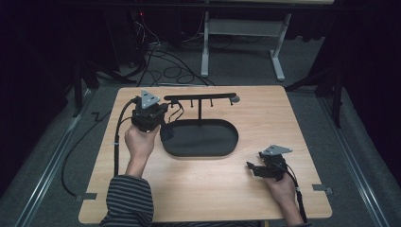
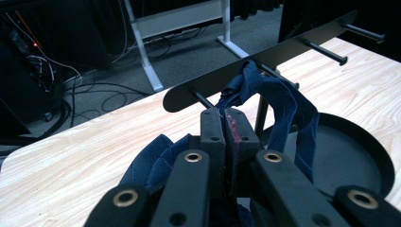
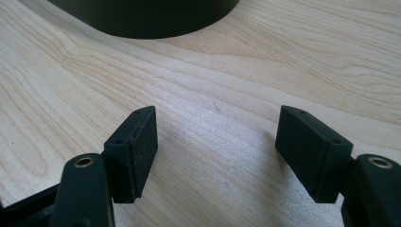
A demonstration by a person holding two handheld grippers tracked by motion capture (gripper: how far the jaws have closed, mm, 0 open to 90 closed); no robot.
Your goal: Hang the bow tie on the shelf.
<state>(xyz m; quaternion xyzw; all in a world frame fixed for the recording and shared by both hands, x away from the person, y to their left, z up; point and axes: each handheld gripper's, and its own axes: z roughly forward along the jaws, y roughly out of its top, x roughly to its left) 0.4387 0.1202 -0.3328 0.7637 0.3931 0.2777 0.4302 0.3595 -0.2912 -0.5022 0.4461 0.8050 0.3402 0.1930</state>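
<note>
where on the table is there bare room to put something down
The table is bare along the near edge between the two hands, and along the right side beyond the black tray. It is crowded at the back left, where the left gripper holds a blue cloth at the peg rack.

Two grippers are counted: a left gripper and a right gripper. One blue cloth is seen, one black rack with four pegs visible in the left gripper view, one oval tray, and one wooden table.
</note>
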